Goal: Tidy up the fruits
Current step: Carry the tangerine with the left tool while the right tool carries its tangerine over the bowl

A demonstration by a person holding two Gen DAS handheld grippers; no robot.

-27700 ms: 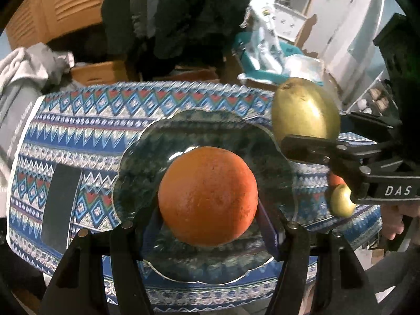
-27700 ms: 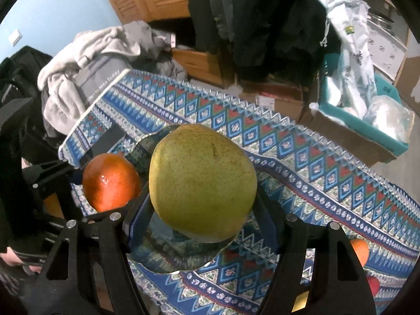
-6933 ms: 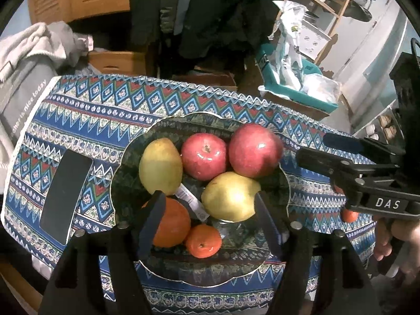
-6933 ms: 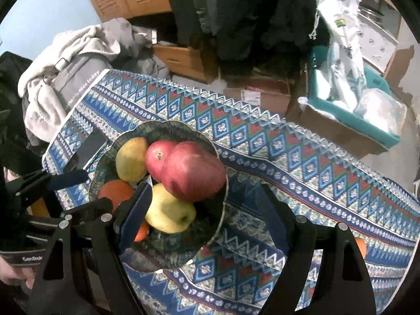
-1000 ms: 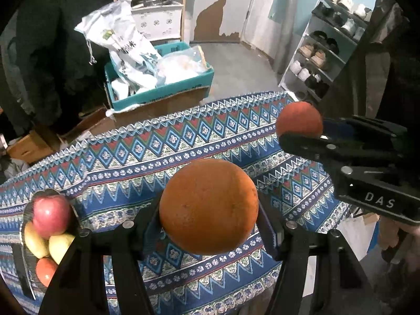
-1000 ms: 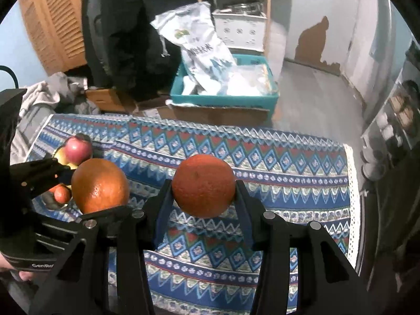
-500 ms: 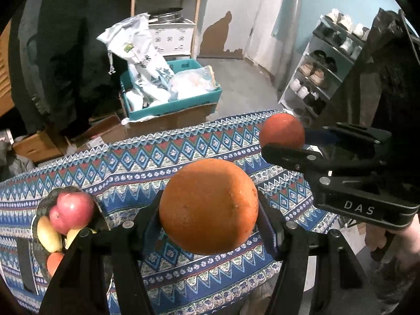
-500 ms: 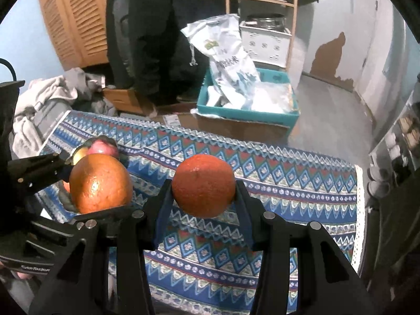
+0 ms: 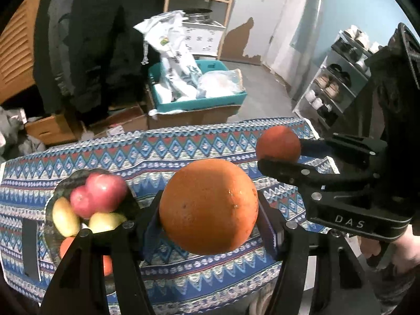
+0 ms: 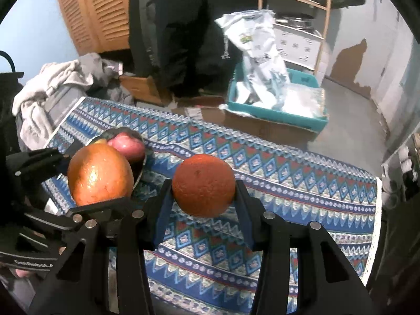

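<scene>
Orange fruit is gripped on both sides: a large orange point(image 9: 208, 206) is pinched between the black fingers of the left gripper point(image 9: 210, 220), while a smaller, darker orange point(image 10: 204, 185) is clamped by the right gripper point(image 10: 203, 199). Both are held in the air above a surface covered by a blue, red and white patterned tablecloth point(image 10: 275, 183). In the left wrist view, the right gripper point(image 9: 282, 152) is seen to the right with its orange point(image 9: 278, 143) at the fingertips; in the right wrist view, the left gripper point(image 10: 97, 181) appears at the left with its orange point(image 10: 100, 174). A dark scalloped glass bowl point(image 9: 51, 219) is set on the cloth toward its left end, loaded with two red apples point(image 9: 106, 189), two yellow-green fruits point(image 9: 65, 216) that may be pears, and further orange fruit point(image 9: 67, 245) partly hidden behind the left gripper. A dark flat rectangular object point(image 9: 30, 248) is laid on the cloth just left of the bowl. Beyond the surface, a teal crate point(image 10: 278, 110) stuffed with plastic bags point(image 10: 260, 52) is seen on cardboard boxes on the floor, with a wooden shelf unit point(image 10: 325, 5) behind it.
</scene>
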